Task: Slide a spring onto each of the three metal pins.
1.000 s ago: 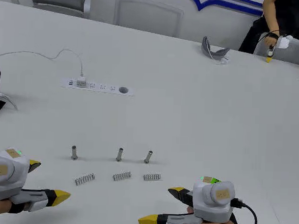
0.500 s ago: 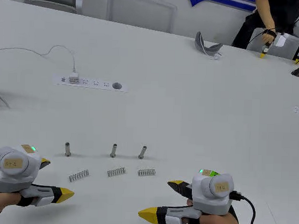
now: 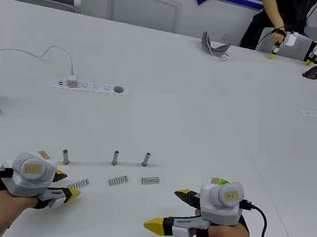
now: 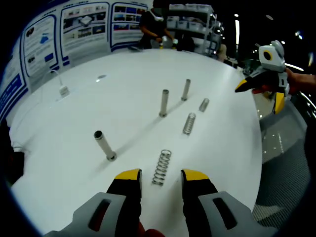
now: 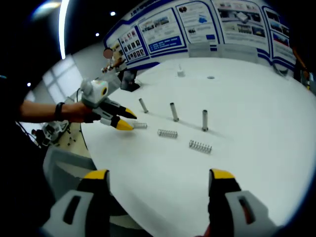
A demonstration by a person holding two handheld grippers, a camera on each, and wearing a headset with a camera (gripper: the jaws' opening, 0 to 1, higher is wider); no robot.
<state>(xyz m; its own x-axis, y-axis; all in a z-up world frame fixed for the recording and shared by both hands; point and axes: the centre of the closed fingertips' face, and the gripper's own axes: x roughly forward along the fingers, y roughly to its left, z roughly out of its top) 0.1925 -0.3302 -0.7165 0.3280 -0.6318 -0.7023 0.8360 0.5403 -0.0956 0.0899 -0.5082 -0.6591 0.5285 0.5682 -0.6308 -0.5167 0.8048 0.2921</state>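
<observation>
While three silvery coiled springs (image 3: 118, 180) lie flat near upright pins (image 3: 115, 157), left gripper (image 4: 162, 175) gapes partly, right gripper (image 5: 159, 174) widely, both empty.

Three short metal pins stood upright in a row on the white table (image 3: 210, 130): the left pin (image 3: 66, 157), middle pin (image 3: 115, 157) and right pin (image 3: 146, 159), which seemed to lean slightly. All were bare. Just in front of each lay a small coil on its side: the left spring (image 3: 78, 184), middle spring (image 3: 118, 180) and right spring (image 3: 150, 180).
</observation>
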